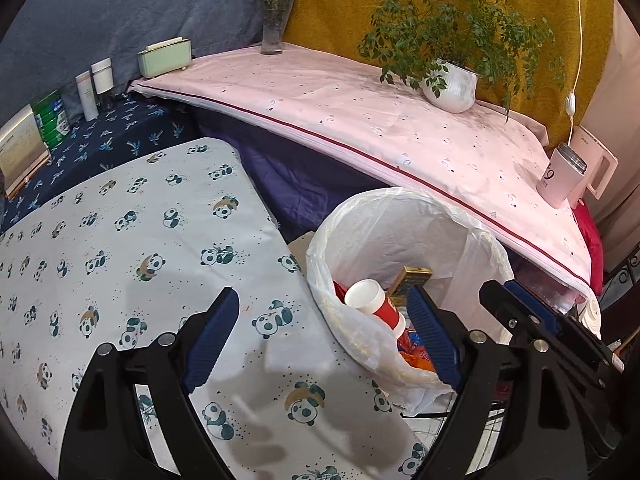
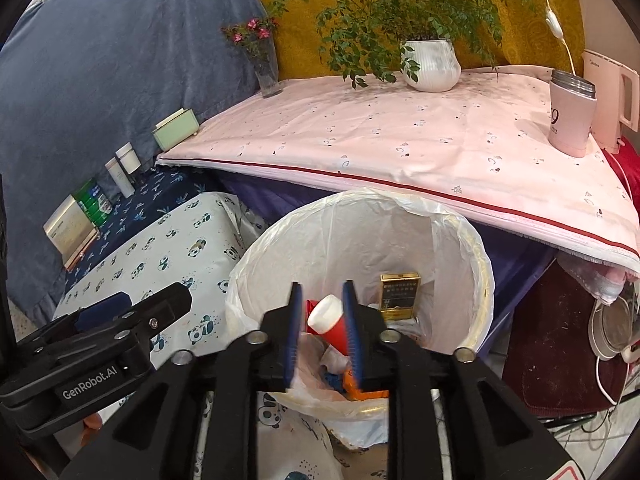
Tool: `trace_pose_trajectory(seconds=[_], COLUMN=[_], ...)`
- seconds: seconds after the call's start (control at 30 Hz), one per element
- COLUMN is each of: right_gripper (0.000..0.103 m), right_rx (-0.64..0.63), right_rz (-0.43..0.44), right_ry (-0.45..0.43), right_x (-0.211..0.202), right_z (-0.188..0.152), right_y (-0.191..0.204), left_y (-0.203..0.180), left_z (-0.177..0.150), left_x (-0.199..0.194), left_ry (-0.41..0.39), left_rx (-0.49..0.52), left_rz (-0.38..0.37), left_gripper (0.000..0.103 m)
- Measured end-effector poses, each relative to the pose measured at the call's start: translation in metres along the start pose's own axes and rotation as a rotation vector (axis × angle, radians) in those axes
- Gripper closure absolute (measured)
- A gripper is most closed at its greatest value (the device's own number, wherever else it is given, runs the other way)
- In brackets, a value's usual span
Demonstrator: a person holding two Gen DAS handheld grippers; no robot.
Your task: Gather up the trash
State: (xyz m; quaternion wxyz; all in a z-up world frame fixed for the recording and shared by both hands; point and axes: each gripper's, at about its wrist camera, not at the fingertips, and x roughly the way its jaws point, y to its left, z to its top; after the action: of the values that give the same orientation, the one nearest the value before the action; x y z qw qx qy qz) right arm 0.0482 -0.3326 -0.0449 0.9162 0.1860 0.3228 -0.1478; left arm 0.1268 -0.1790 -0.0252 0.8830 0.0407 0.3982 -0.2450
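Up high, a pink cloth covers a big table. Below it stands the trash bin with a white bag inside. A red tube with a white cap, a gold box and orange wrappers lie in the bin. Over the panda cloth, the left gripper gapes wide and holds nothing. Above the bin, the right gripper stands a little apart, holding nothing.
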Motion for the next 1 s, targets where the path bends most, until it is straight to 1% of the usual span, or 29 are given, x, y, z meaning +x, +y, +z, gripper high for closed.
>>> trace_pose_trajectory(seconds=[0.17, 0.23, 0.27, 0.3, 0.4, 0.5, 0.73, 0.77, 0.8, 0.9, 1.0], right_gripper=[0.072, 0.067, 0.062, 0.06, 0.056, 0.054, 0.054, 0.052, 0.048, 0.045, 0.041], right_rx=[-0.011, -0.016, -0.019, -0.022, -0.033, -0.041, -0.058, -0.063, -0.067, -0.086, -0.102], right_rz=[-0.002, -0.003, -0.005, -0.007, -0.015, -0.017, -0.032, -0.039, -0.046, -0.06, -0.065], right_ry=[-0.005, -0.01, -0.015, -0.019, -0.027, -0.03, -0.018, -0.012, -0.007, 0.006, 0.028], right_x=[-0.008, -0.012, -0.015, -0.017, -0.023, -0.027, -0.036, -0.037, -0.038, -0.042, -0.046], right_z=[-0.001, -0.001, -0.001, -0.002, -0.003, -0.004, -0.009, -0.01, -0.01, -0.013, -0.015], right_y=[0.007, 0.01, 0.012, 0.013, 0.018, 0.022, 0.026, 0.026, 0.027, 0.028, 0.029], left_y=[0.007, 0.01, 0.011, 0.013, 0.019, 0.022, 0.026, 0.027, 0.027, 0.03, 0.031], left_z=[-0.004, -0.006, -0.006, -0.007, -0.009, -0.011, -0.014, -0.016, -0.016, -0.019, -0.02], left_x=[-0.01, -0.015, -0.017, -0.019, -0.027, -0.033, -0.045, -0.046, -0.047, -0.049, -0.051], left_ry=[-0.012, -0.017, -0.019, -0.023, -0.029, -0.039, -0.052, -0.053, -0.054, -0.052, -0.047], left_rx=[-0.01, -0.014, -0.017, -0.022, -0.028, -0.027, -0.028, -0.028, -0.028, -0.035, -0.038], left_rz=[0.011, 0.018, 0.021, 0.025, 0.033, 0.04, 0.06, 0.064, 0.068, 0.087, 0.104], left_gripper=[0.021, 0.019, 0.018, 0.018, 0.018, 0.018, 0.017, 0.017, 0.017, 0.013, 0.013])
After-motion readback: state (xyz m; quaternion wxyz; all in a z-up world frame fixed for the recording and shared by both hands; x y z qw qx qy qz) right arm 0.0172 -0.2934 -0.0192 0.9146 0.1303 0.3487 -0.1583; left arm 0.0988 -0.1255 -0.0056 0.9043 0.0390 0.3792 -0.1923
